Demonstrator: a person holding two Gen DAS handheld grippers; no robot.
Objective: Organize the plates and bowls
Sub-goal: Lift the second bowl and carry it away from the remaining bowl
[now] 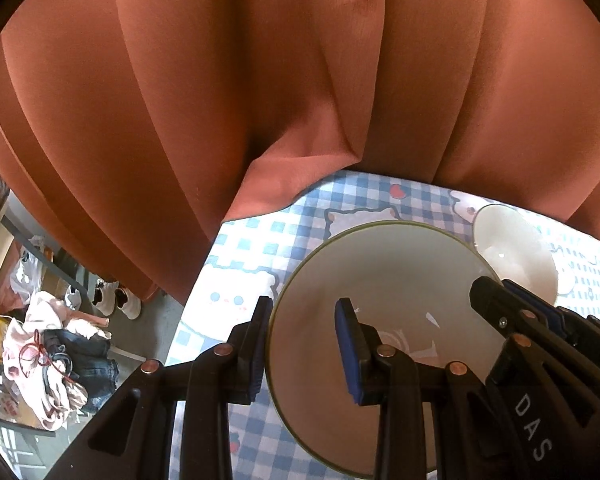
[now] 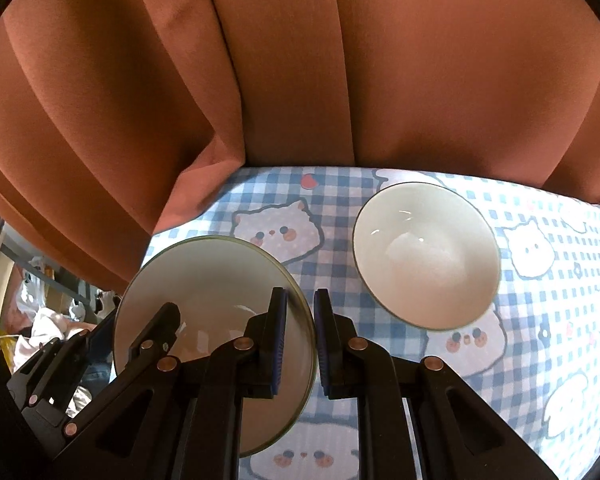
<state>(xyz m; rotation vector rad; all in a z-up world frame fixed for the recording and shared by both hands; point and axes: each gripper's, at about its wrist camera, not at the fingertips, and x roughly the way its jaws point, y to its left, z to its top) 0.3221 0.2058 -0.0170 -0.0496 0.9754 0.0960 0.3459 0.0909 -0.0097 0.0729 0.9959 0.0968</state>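
Note:
A large white bowl (image 1: 384,300) with a thin green rim sits near the table's left edge; it also shows in the right wrist view (image 2: 208,292). My left gripper (image 1: 304,356) straddles its left rim, jaws open with a wide gap. My right gripper (image 2: 300,344) straddles its right rim, one pad inside and one outside, with only a narrow gap around the rim. The right gripper's fingers (image 1: 500,300) also show in the left wrist view. A smaller white bowl (image 2: 426,256) stands apart to the right, also seen in the left wrist view (image 1: 512,248).
The table wears a blue checked cloth with cartoon cats (image 2: 540,320). An orange curtain (image 1: 260,100) hangs close behind the table. To the left, below the table edge, clothes (image 1: 56,360) and shoes (image 1: 116,300) lie on the floor.

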